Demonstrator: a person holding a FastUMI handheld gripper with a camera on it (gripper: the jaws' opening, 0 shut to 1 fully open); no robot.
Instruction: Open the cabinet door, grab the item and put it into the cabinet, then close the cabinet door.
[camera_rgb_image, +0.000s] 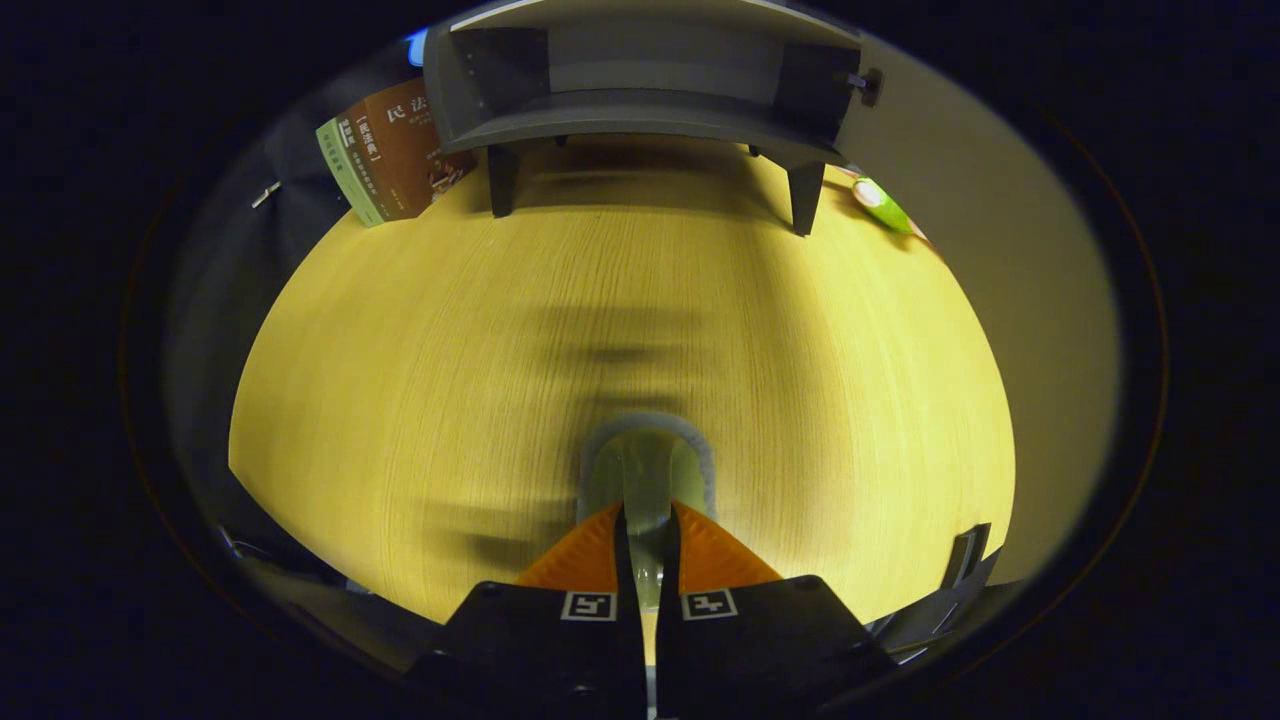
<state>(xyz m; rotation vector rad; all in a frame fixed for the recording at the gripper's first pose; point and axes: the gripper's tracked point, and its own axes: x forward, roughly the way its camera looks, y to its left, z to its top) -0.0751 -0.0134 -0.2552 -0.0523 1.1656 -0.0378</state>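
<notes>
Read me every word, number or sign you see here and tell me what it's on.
"民法": brown book beside the cabinet; its smaller print is too blurred to read.
Green book: print too small to read.
Fingers, closed on the cup: square coded markers, no words.

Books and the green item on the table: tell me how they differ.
The books are brown and green, propped leaning left of the cabinet; the green item is small, rounded, lying flat right of it. Both rest on the wooden table, far beyond the gripper, whose fingers pinch a clear object.
</notes>
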